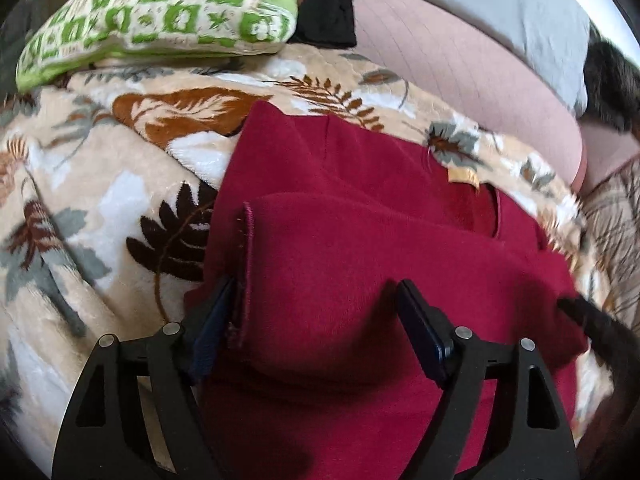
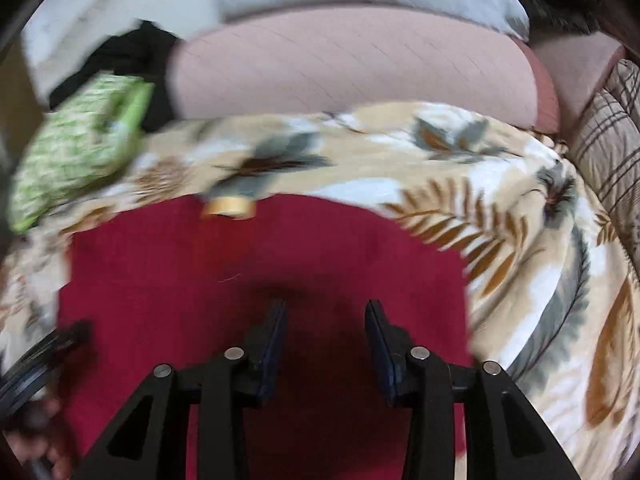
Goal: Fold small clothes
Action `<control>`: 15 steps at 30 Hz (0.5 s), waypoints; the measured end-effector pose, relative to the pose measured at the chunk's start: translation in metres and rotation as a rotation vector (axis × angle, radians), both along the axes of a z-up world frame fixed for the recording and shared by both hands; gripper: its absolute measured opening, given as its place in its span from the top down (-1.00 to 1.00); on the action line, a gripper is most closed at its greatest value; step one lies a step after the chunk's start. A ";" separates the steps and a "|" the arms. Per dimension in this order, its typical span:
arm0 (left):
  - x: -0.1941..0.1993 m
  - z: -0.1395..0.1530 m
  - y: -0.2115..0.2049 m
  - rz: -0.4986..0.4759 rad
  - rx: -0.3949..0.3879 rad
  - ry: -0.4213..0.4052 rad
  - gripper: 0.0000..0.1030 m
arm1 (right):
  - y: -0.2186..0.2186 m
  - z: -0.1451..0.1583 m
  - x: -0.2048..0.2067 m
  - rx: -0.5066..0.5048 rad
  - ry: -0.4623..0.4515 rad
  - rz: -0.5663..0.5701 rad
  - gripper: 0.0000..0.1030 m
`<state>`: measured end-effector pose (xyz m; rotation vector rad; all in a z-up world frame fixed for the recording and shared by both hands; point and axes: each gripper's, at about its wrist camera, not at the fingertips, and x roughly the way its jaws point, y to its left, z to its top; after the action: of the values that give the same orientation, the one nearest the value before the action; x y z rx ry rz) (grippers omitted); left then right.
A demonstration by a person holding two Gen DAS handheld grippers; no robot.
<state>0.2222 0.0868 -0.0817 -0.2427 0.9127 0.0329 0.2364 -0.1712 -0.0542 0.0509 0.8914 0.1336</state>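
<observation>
A dark red garment (image 1: 360,240) lies on a leaf-patterned blanket (image 1: 100,184), with a folded flap whose stitched hem (image 1: 247,264) runs down its left side and a tan label (image 1: 462,176) near the collar. My left gripper (image 1: 316,296) is open, its jaws straddling the folded flap, the left finger beside the hem. In the right wrist view the same red garment (image 2: 240,272) lies flat with the label (image 2: 230,206) at its far edge. My right gripper (image 2: 326,308) is open just above the cloth, holding nothing.
A green-and-white patterned cushion (image 1: 160,12) and a black cloth (image 1: 328,12) lie at the far left. A pink bolster (image 1: 460,72) and a grey pillow (image 1: 500,8) lie behind the blanket. A plaid cover (image 2: 612,140) is at the right. The other gripper shows at the left edge (image 2: 36,356).
</observation>
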 end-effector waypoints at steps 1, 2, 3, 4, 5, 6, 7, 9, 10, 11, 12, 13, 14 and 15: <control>0.000 -0.001 -0.005 -0.011 0.042 0.001 -0.57 | 0.011 -0.014 -0.011 -0.033 0.031 0.011 -0.10; 0.001 -0.003 -0.011 -0.024 0.079 0.003 -0.63 | 0.021 -0.032 -0.013 -0.076 0.083 0.020 -0.33; 0.000 -0.005 -0.016 -0.040 0.113 0.001 -0.68 | 0.027 -0.044 -0.019 -0.111 0.058 0.019 -0.35; 0.000 -0.007 -0.024 -0.064 0.167 0.001 -0.74 | 0.028 -0.046 -0.026 -0.118 -0.018 0.003 -0.37; -0.001 -0.009 -0.029 -0.073 0.202 0.002 -0.78 | 0.029 -0.046 -0.025 -0.124 -0.009 -0.002 -0.38; -0.001 -0.010 -0.031 -0.076 0.225 0.000 -0.78 | 0.030 -0.045 -0.025 -0.125 -0.008 -0.009 -0.39; -0.001 -0.010 -0.031 -0.075 0.231 0.000 -0.79 | 0.030 -0.045 -0.023 -0.127 -0.005 -0.013 -0.43; -0.001 -0.011 -0.030 -0.074 0.221 -0.005 -0.80 | 0.026 -0.047 -0.026 -0.114 -0.015 -0.012 -0.46; 0.000 -0.011 -0.029 -0.075 0.220 -0.005 -0.81 | 0.024 -0.047 -0.025 -0.104 -0.016 -0.010 -0.46; 0.000 -0.012 -0.030 -0.076 0.223 -0.005 -0.86 | 0.023 -0.047 -0.025 -0.093 -0.016 -0.006 -0.49; 0.001 -0.012 -0.031 -0.081 0.226 -0.004 -0.90 | 0.023 -0.047 -0.026 -0.085 -0.017 -0.001 -0.54; 0.003 -0.013 -0.033 -0.089 0.232 0.001 -0.96 | 0.023 -0.047 -0.025 -0.081 -0.018 0.003 -0.56; 0.003 -0.014 -0.035 -0.093 0.238 0.003 -0.99 | 0.025 -0.046 -0.027 -0.083 -0.020 0.003 -0.57; 0.004 -0.014 -0.036 -0.093 0.246 0.001 -0.99 | 0.026 -0.045 -0.029 -0.087 -0.022 0.004 -0.58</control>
<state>0.2263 0.0505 -0.0962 0.0282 0.9108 0.0588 0.2079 -0.1448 -0.0990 -0.0335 0.8747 0.0987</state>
